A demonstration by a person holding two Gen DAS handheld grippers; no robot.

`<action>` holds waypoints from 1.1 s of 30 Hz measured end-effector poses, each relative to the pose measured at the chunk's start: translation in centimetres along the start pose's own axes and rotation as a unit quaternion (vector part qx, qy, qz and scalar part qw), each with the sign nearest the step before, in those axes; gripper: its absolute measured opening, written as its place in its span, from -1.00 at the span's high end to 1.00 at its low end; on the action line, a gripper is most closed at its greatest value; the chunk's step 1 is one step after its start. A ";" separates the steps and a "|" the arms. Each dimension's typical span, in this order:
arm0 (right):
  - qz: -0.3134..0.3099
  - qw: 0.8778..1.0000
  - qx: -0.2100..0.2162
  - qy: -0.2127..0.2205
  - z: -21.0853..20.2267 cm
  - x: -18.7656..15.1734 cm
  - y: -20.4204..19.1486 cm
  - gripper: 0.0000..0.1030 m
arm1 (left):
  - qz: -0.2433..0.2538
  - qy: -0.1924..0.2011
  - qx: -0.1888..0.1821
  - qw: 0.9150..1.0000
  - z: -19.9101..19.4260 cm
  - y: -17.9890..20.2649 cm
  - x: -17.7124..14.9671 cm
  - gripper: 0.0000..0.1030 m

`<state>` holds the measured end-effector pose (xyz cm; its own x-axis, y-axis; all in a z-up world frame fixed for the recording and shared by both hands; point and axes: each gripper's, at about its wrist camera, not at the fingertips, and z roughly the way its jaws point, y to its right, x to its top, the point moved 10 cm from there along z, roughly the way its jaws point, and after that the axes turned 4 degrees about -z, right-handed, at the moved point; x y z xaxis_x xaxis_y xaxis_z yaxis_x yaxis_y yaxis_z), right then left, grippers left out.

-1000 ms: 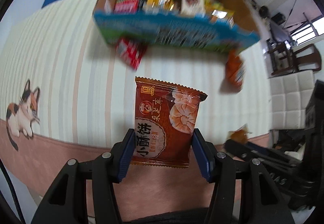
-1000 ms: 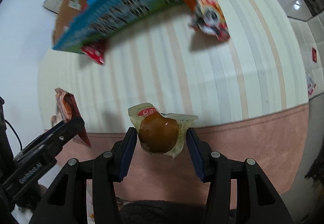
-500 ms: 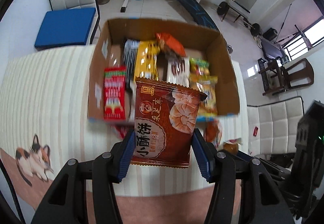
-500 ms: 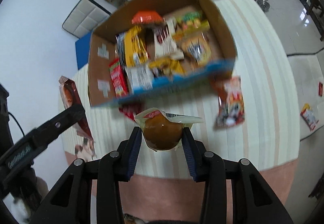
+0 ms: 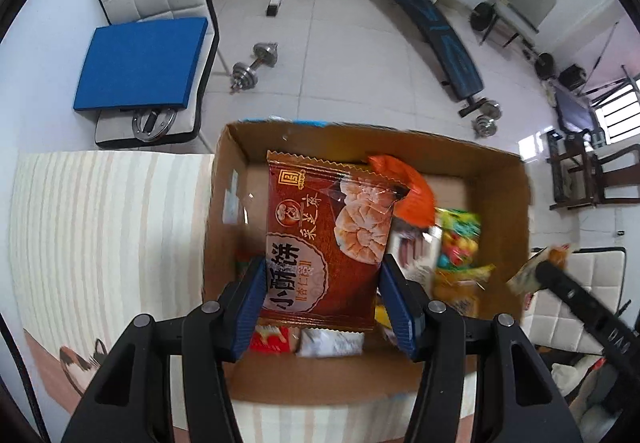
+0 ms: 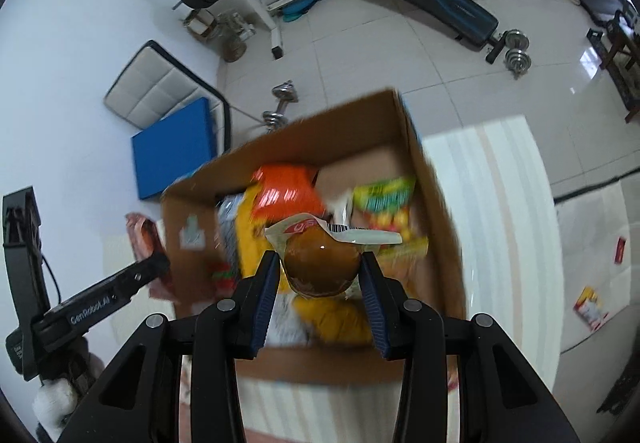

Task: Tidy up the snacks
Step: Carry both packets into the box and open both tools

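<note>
My left gripper (image 5: 322, 303) is shut on a brown pastry packet (image 5: 326, 239) and hangs over the open cardboard box (image 5: 224, 211), which holds several colourful snack packs. In the right wrist view my right gripper (image 6: 320, 297) is shut on a brown round snack in a clear wrapper (image 6: 322, 263), also above the box (image 6: 436, 203). An orange pack (image 6: 286, 191) and a green-yellow pack (image 6: 386, 203) lie inside. The left gripper's arm (image 6: 100, 299) shows at the left, with the brown packet (image 6: 142, 235) beside the box.
The box stands on a table under a striped cloth (image 5: 100, 227) with a cat picture (image 5: 86, 361). Beyond the table are a chair with a blue cushion (image 5: 140, 63), dumbbells (image 5: 252, 67) and a weight bench (image 5: 436, 39). Snack packs (image 6: 590, 309) lie on the floor at right.
Both grippers have travelled with their snacks from the near part of the table to above the box. The right jaws have closed tighter on the round snack.
</note>
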<state>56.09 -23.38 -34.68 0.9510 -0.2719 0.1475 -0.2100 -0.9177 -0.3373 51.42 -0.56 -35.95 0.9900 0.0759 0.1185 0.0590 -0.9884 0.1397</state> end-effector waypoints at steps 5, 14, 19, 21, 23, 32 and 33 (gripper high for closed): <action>0.003 1.000 -0.018 -0.014 3.8 2.7 0.7 0.15 | 0.002 -0.023 0.029 0.999 3.2 -1.3 1.9 -0.03; -0.005 0.998 -0.051 -0.028 7.0 4.4 2.0 0.05 | -0.016 -0.053 0.041 0.998 6.4 -3.1 3.5 -0.05; -0.016 0.997 -0.064 -0.037 7.0 4.4 2.1 -0.66 | -0.034 -0.073 0.034 0.996 7.2 -3.5 3.3 -0.47; -0.024 0.996 -0.075 -0.041 6.8 4.3 2.0 -0.72 | -0.029 -0.068 0.034 0.997 7.0 -3.1 3.3 -0.59; -0.030 0.995 -0.080 -0.046 6.7 3.9 1.8 -0.78 | -0.025 -0.061 0.030 0.997 6.6 -2.6 3.3 -0.63; -0.085 0.989 -0.108 -0.061 5.8 -0.3 0.9 -0.80 | -0.010 -0.031 0.020 0.999 4.2 -1.3 1.4 -0.64; -0.087 0.989 -0.107 -0.061 5.7 -0.8 0.8 -0.80 | -0.008 -0.027 0.021 0.999 4.0 -1.3 1.0 -0.64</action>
<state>56.44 -22.28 -40.36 0.9945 -0.0791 0.0689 -0.0713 -0.9913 -0.1103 52.80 0.27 -39.91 0.9942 0.0865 0.0635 0.0799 -0.9918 0.0995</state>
